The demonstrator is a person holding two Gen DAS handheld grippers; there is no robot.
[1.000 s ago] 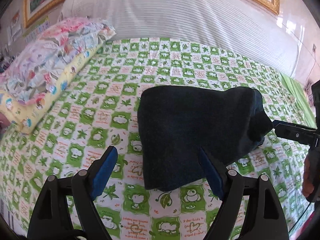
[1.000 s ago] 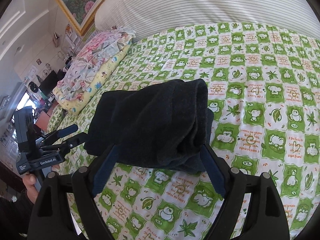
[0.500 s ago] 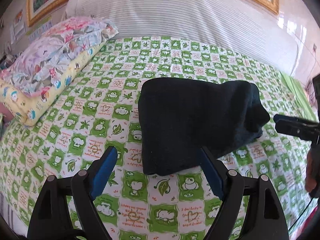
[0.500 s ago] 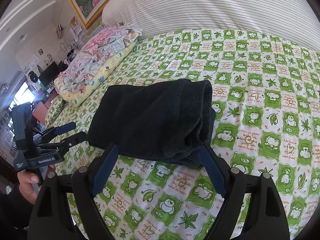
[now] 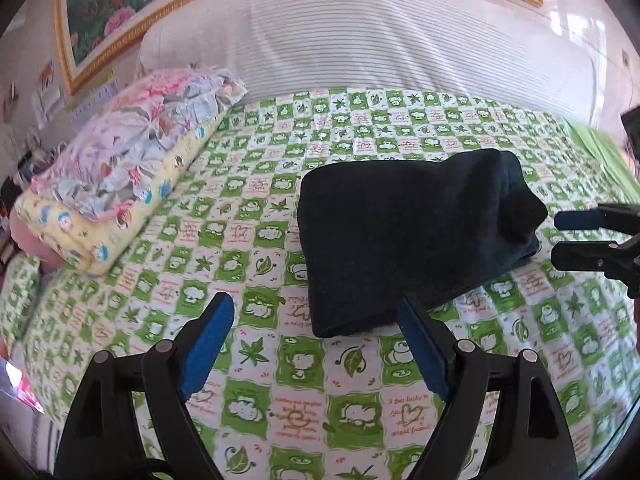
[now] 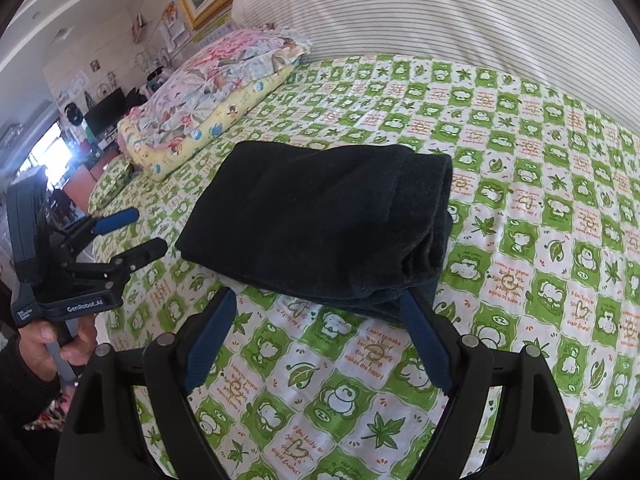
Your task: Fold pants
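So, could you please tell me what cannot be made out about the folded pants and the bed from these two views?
- Underside of the pants: hidden by their own top layers in both views.
- Waistband and leg ends: indistinct in the dark fabric, left wrist view.
- Orange print on the bedsheet: too small and warped to read, right wrist view.
- Near bed edge: hidden behind the right claw and the frame.

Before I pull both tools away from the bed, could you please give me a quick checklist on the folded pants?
1. Left tool open, gripping nothing: ok.
2. Right tool open, gripping nothing: ok.
3. Pants folded into one compact stack: ok.
4. Pants resting fully on the green patterned sheet: ok.
5. Edges squared at the thick end: not ok, layers bulge unevenly.
6. Clear of the floral pillow: ok.
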